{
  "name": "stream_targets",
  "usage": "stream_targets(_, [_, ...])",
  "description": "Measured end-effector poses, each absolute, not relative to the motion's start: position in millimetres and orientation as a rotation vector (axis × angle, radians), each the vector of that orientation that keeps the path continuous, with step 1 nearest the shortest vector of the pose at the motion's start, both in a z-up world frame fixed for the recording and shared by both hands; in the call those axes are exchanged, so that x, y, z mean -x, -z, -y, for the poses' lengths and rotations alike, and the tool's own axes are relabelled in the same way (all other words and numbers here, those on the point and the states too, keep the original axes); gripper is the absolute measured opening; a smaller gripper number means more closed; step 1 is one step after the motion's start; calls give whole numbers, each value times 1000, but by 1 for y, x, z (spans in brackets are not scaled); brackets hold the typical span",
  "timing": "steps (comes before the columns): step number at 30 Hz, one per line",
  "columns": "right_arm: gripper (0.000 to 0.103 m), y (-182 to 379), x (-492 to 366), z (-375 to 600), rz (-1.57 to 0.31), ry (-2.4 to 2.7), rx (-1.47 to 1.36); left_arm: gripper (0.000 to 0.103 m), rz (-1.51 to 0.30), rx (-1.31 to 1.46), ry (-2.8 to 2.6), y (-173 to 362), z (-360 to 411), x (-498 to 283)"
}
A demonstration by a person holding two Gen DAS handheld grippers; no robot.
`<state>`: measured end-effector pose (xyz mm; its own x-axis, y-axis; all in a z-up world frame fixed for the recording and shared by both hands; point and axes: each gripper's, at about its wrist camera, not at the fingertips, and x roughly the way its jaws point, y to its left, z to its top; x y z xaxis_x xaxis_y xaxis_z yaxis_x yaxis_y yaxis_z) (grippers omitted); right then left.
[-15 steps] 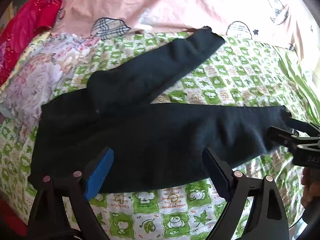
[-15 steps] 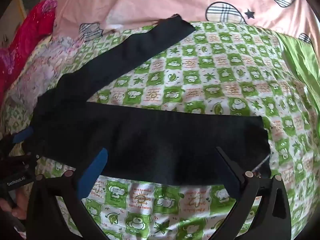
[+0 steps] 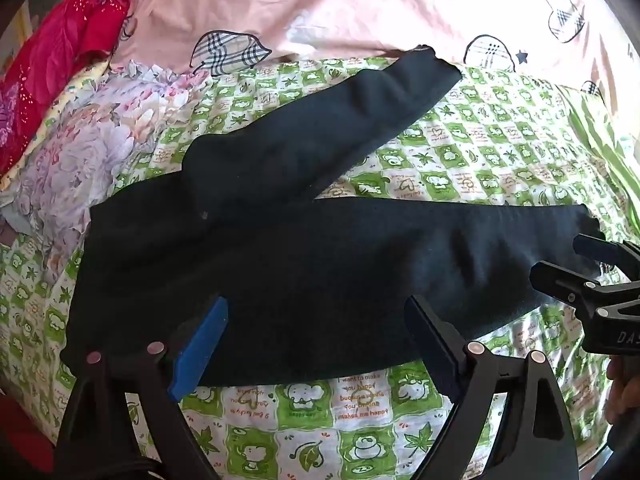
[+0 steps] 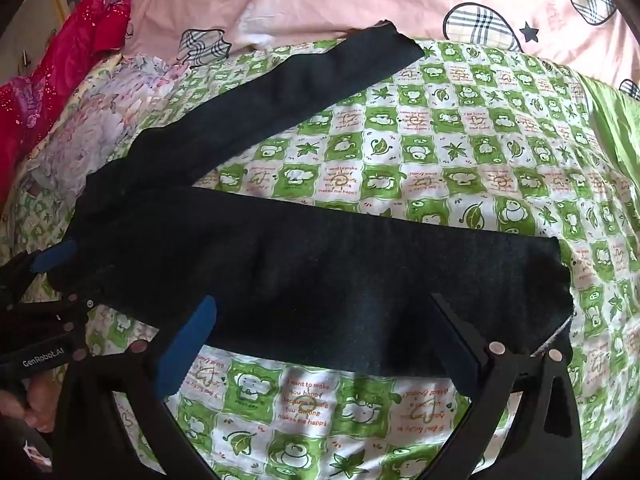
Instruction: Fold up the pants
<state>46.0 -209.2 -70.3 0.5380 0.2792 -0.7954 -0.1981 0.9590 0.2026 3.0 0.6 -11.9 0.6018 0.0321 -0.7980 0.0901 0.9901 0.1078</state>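
Dark fabric pants [image 3: 300, 280] splayed on green checked sheet [image 4: 440, 160].
Your left gripper [image 3: 316, 344] and right gripper [image 4: 324, 344] gape wide; a shallow pinch drops the leg.

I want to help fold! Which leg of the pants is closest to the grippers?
The pant leg lying straight across the green checkered sheet, just ahead of both open hand-held grippers. The other leg angles away toward the pink bedding.

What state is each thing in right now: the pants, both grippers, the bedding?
Pants: unfolded, flat, legs spread in a V.
Left gripper: open, over near edge of the pants.
Right gripper: open, nothing held.
Green sheet: spread flat under pants.
Pink quilt: rumpled behind.
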Motion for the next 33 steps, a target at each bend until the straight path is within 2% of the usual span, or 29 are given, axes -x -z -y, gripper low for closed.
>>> stream_targets(33, [101, 67, -51, 211, -976, -388, -61, 91, -947, -145, 45, 19, 1, -7])
